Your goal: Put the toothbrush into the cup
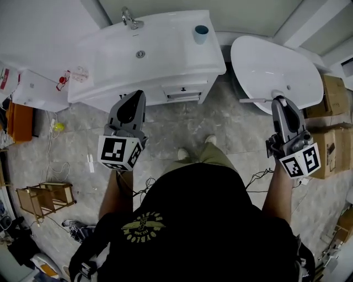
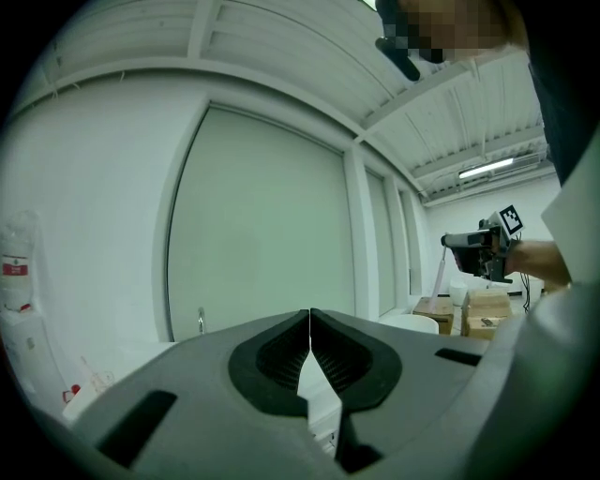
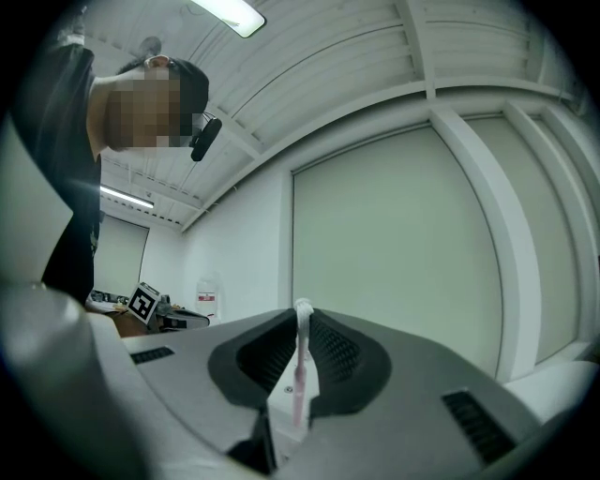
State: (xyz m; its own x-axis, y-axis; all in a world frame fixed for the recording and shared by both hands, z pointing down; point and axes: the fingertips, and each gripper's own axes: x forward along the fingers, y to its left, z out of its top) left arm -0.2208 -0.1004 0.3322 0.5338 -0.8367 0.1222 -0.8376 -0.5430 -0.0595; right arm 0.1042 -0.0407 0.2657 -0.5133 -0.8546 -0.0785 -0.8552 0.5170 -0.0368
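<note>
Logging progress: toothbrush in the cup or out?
Out: right gripper is shut on the toothbrush, away from the cup on the vanity top.

Bright, even indoor light from ceiling tube lamps; shadows faint. White washbasin and tub approach overexposure. The 2 gripper views show fisheye curvature and black corners; left gripper and right gripper bodies render soft.

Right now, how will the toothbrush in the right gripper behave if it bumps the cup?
Probably light and fairly stiff: the toothbrush is a thin, straight stick. The right gripper pinches it crosswise with a long end overhanging, so a bump would likely pivot it.
</note>
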